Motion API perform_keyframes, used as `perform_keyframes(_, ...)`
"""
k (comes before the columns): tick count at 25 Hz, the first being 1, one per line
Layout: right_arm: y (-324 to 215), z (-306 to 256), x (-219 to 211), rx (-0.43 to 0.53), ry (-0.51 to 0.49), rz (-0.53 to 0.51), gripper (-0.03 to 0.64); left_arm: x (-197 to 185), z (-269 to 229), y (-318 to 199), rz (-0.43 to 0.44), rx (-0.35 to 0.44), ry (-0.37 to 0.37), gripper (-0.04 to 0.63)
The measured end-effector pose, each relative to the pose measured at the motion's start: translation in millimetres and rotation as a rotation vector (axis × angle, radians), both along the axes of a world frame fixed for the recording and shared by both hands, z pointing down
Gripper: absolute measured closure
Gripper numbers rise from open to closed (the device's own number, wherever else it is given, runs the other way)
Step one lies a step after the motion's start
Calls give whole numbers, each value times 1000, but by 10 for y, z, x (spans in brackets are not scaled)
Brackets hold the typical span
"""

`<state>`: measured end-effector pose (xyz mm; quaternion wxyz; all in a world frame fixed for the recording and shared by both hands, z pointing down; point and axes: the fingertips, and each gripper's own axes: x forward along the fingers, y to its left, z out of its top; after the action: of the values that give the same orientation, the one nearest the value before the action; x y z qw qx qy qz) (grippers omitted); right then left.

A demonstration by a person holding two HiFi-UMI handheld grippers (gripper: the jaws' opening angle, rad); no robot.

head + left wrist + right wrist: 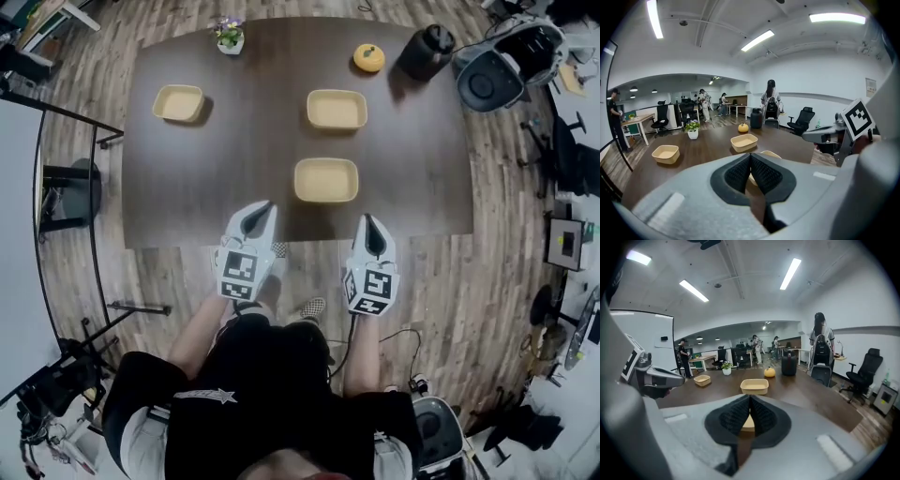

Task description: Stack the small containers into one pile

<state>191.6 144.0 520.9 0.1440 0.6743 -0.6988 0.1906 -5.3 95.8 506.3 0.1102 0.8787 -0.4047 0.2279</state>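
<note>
Three small tan containers lie apart on the dark table [187,187]: one at the far left [178,103], one at the far middle [337,110], one nearest me [326,180]. My left gripper [266,207] hovers at the table's near edge, left of the nearest container, its jaws shut with nothing between them. My right gripper [367,221] hangs just off the near edge, right of that container, also shut and holding nothing. In the left gripper view the far-left container [665,153] and the far-middle one [744,142] show beyond the jaws. In the right gripper view the far-middle container [754,386] stands ahead.
A small potted plant [229,36], an orange pumpkin-shaped thing [368,58] and a black cylinder [427,49] stand along the table's far edge. Office chairs [506,66] are beyond the right corner. A metal stand [75,187] is at the left. People stand in the room's background.
</note>
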Motion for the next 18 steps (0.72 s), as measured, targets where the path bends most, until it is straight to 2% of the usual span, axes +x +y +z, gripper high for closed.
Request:
perform_keyframes(12, -294, 635, 86, -101, -20, 54, 611, 91, 703, -174, 29, -133, -8, 584)
perform_keyframes(14, -374, 747, 86, -113, -57, 46, 420, 110, 757, -199, 29, -145, -10, 584)
perform_keyframes(18, -489, 989, 146, -157, -117, 69, 409, 108, 838, -251, 29, -162, -21, 584)
